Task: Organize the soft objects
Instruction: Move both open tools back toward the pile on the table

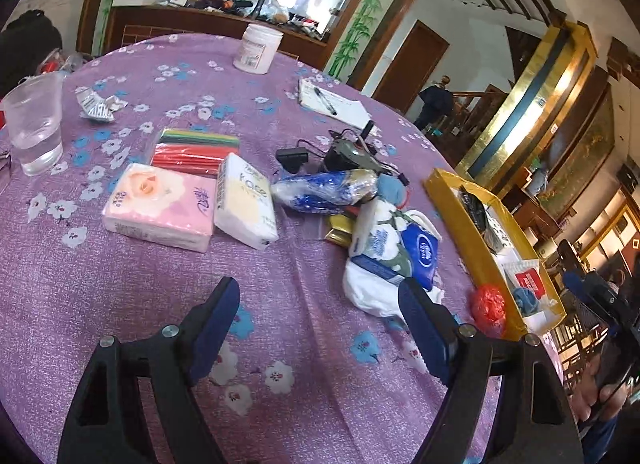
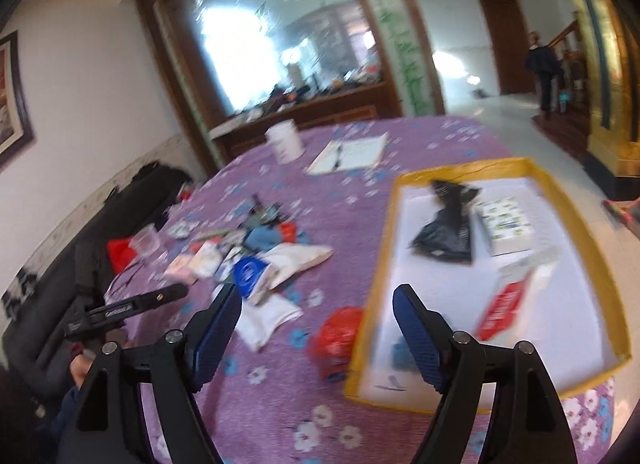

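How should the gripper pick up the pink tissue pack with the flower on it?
The pink tissue pack lies flat on the purple tablecloth, its far right corner tight against the white tissue pack. I would bring the open left gripper down from above and pinch across its short width, near and far long edges, toward the left end, where both sides are free.

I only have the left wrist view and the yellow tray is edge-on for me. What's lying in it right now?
Observer: From the right wrist view, a black bag lies at the far end of the yellow tray.
Operator: Anything beside that bag?
Observer: A white box with green print sits just right of it.
Operator: And the near end?
Observer: A red and white pack lies there; a small blue item shows nearer still, too blurred to identify.
Operator: Is the right gripper carrying something?
Observer: No, the right gripper is open and empty above the tray's near corner.
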Demonstrator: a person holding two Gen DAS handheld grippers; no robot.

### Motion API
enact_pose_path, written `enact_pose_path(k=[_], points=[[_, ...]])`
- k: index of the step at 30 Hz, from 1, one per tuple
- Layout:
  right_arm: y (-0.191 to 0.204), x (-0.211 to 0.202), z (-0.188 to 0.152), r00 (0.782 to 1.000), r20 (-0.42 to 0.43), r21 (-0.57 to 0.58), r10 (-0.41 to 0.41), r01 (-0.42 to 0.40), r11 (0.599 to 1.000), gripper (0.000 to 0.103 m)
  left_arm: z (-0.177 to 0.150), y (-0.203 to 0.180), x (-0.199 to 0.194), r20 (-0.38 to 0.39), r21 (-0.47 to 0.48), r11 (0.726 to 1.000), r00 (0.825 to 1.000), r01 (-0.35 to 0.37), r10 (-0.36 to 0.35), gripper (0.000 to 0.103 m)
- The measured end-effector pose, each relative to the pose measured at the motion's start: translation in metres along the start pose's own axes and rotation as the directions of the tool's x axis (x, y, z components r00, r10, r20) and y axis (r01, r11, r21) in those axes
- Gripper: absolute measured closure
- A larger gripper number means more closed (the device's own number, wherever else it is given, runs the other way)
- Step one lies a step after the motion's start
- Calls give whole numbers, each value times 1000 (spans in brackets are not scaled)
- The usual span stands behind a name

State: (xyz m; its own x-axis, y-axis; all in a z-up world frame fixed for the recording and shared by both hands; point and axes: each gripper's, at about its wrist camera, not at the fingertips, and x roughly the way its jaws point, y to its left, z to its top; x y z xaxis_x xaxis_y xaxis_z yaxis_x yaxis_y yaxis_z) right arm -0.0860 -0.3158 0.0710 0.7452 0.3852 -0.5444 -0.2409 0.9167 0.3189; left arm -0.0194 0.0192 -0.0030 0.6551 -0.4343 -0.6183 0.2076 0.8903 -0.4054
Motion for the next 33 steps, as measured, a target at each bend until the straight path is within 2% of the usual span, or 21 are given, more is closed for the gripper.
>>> enact_pose_path(k=[3, 8, 14, 17, 18, 20, 21, 22, 24, 25, 27, 30, 33], points=[[8, 34, 1, 991, -132, -9, 30, -32, 999, 21, -1, -4, -3, 12, 26, 1000, 1000, -3, 2, 22], [11, 94, 3, 952, -304, -61, -25, 7, 998, 21, -2, -7, -3, 18, 43, 999, 1000, -9, 8, 22], [22, 132, 5, 896, -414, -223, -163, 73, 972, 17, -2, -6, -4, 18, 29, 1000, 1000, 4, -4, 22], [35, 136, -2, 867, -463, -294, -187, 49, 955, 13, -2, -5, -5, 21, 25, 1000, 1000, 9, -10, 22], [39, 135, -9, 850, -506, -273, -144, 1, 962, 13, -2, -5, -5, 21, 24, 1000, 1000, 10, -11, 22], [47, 128, -18, 809, -584, -135, 63, -173, 976, 13, -2, -5, -6, 23, 23, 1000, 1000, 11, -11, 22], [54, 119, -20, 792, -587, -81, 168, -263, 961, 14, -2, -4, -6, 25, 21, 1000, 1000, 14, -15, 22], [60, 107, -20, 809, -557, -95, 187, -286, 954, 14, -2, -3, -5, 25, 20, 1000, 1000, 17, -17, 22], [65, 85, -14, 878, -467, -187, 103, -212, 959, 13, -2, -3, -5, 24, 18, 1000, 1000, 17, -18, 22], [64, 80, -12, 890, -447, -198, 91, -197, 960, 13, -2, -3, -5, 22, 17, 1000, 1000, 17, -17, 22], [57, 73, -14, 885, -453, -187, 102, -206, 961, 13, -2, -2, -5, 21, 15, 1000, 1000, 16, -16, 22], [52, 66, -24, 882, -468, -207, 60, -175, 963, 13, -2, -2, -5, 21, 15, 1000, 1000, 16, -17, 22], [46, 52, -36, 889, -455, -177, 53, -148, 973, 16, -2, -2, -5, 21, 15, 1000, 1000, 17, -18, 22]])
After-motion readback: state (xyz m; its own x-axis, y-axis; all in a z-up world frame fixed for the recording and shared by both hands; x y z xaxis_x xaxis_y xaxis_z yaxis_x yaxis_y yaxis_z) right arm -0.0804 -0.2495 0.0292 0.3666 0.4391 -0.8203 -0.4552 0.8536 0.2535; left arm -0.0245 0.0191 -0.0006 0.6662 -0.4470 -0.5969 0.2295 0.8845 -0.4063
